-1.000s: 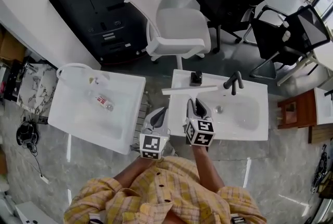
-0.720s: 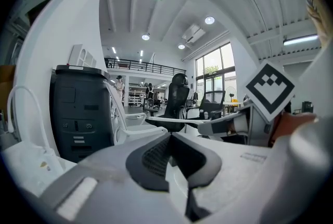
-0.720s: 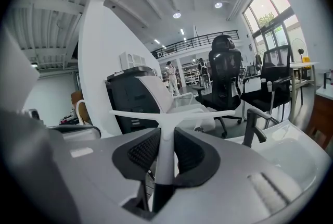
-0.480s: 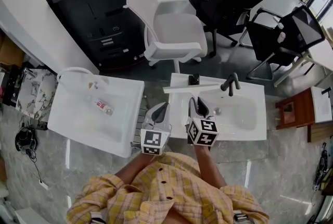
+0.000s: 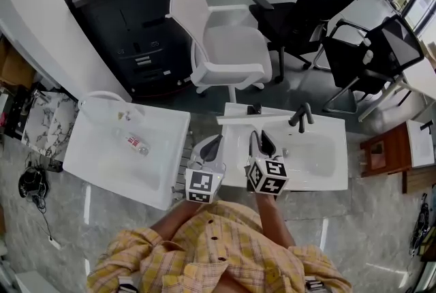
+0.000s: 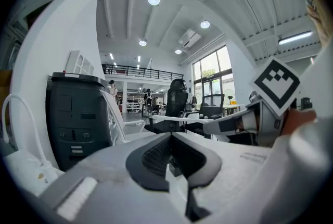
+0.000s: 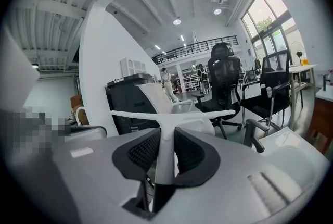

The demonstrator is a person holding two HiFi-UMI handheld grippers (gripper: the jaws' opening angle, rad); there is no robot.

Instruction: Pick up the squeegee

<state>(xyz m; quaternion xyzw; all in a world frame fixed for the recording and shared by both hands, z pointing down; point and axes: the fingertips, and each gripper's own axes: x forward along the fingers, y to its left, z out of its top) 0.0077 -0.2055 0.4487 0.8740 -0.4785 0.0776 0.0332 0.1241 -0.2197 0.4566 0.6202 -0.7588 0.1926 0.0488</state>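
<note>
The squeegee [image 5: 257,118] is white and T-shaped, its long blade lying crosswise over the back edge of the right-hand white sink [image 5: 320,172]. My right gripper [image 5: 259,142] is shut on its handle; in the right gripper view the handle [image 7: 165,160] stands upright between the black pads, with the blade [image 7: 208,113] above them. My left gripper [image 5: 210,147] hovers just left of it, over the gap between the two sinks, shut with nothing in it [image 6: 169,137]. The left gripper view also catches the blade [image 6: 177,119] and the right gripper's marker cube [image 6: 276,82].
A black faucet [image 5: 303,114] and a small black object [image 5: 254,108] stand at the right sink's back edge. The left sink [image 5: 88,155] holds a small bottle [image 5: 135,142]. Beyond are a white chair [image 5: 221,46], black office chairs [image 5: 306,5], a black printer cabinet [image 5: 126,12] and a wooden stool [image 5: 385,152].
Both grippers have risen a little, and the squeegee has come up with the right one. The head view has shifted slightly.
</note>
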